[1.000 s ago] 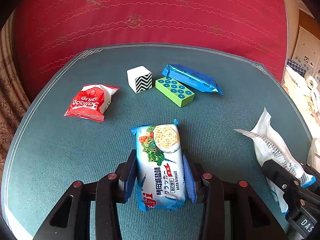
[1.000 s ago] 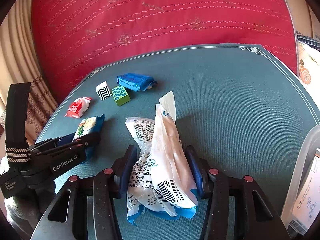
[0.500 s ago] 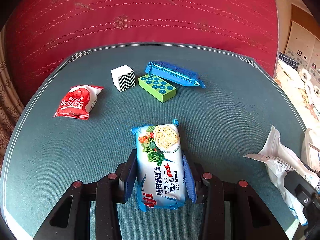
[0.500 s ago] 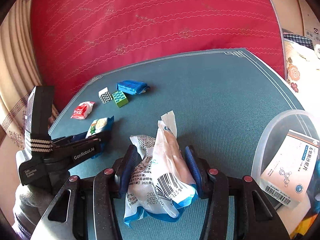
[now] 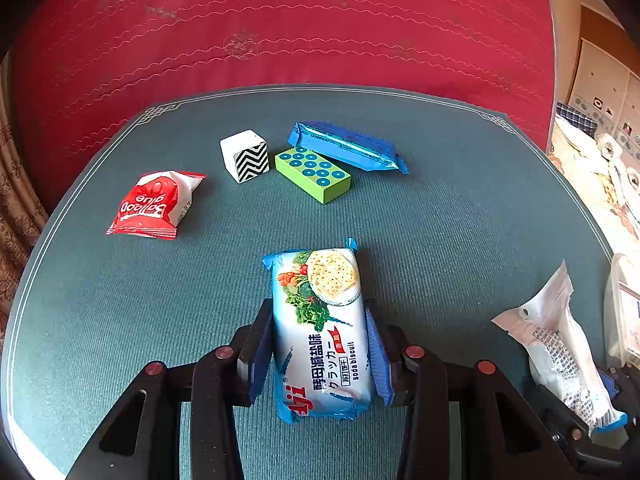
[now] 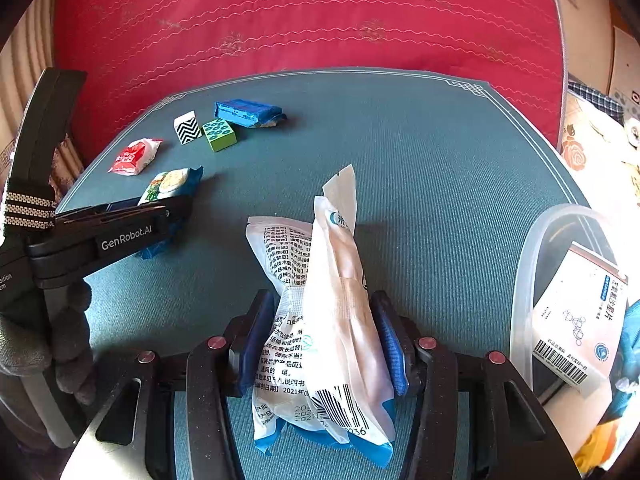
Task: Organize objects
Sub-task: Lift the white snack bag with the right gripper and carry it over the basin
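Observation:
My left gripper (image 5: 318, 344) is shut on a blue and white soda biscuit packet (image 5: 320, 320), held over the teal mat (image 5: 460, 220). My right gripper (image 6: 322, 340) is shut on a white plastic medical pack (image 6: 332, 304) with a barcode. The pack also shows at the right in the left wrist view (image 5: 560, 344). The left gripper with the biscuit packet (image 6: 170, 184) shows at the left in the right wrist view. A clear plastic container (image 6: 536, 248) stands at the right and holds a white medicine box (image 6: 580, 312).
On the far mat lie a red Balloon glue sachet (image 5: 154, 204), a zigzag-patterned cube (image 5: 245, 156), a green block with blue dots (image 5: 314, 170) and a blue wrapper bar (image 5: 344, 146). A red quilted cushion (image 5: 280, 32) rises behind the mat.
Both grippers have lifted and drawn back toward the right with their packs. The clear container with the medicine box has come into the right wrist view.

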